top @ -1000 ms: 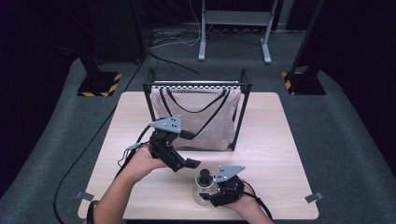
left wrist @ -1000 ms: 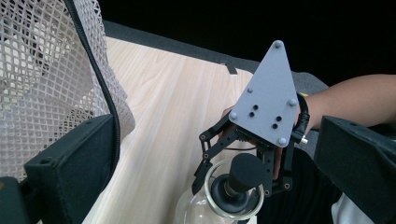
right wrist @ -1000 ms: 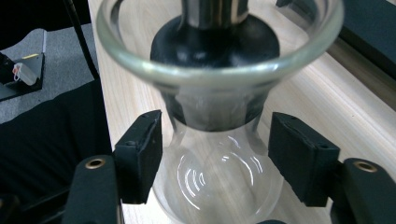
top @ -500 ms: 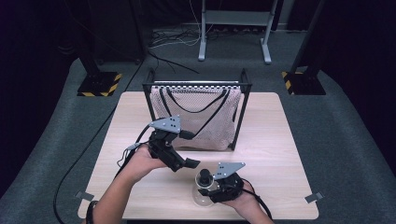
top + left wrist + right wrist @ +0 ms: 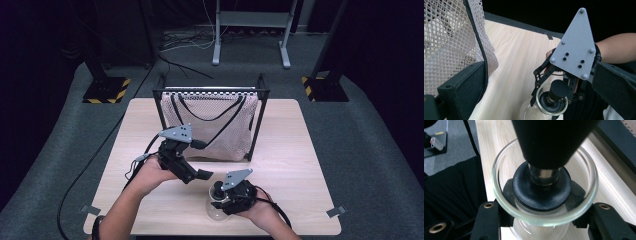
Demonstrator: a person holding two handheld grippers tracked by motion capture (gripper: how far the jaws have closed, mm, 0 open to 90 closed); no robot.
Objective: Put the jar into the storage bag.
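table (image 5: 295, 150): light wood | black frame (image 5: 260, 117): at table's far edge | mesh bag (image 5: 210, 125): hangs inside frame

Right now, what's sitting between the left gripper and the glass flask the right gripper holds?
Nothing. In the high view, bare tabletop separates the left gripper from the glass flask.

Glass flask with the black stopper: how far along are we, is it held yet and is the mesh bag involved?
Done: the right hand-held gripper is clamped around the flask neck, just under its flared rim. In hand: the flask stands on the table, black stopper seated in its mouth. Left: the left hand-held gripper is open and empty beside the mesh bag, which hangs in its frame.
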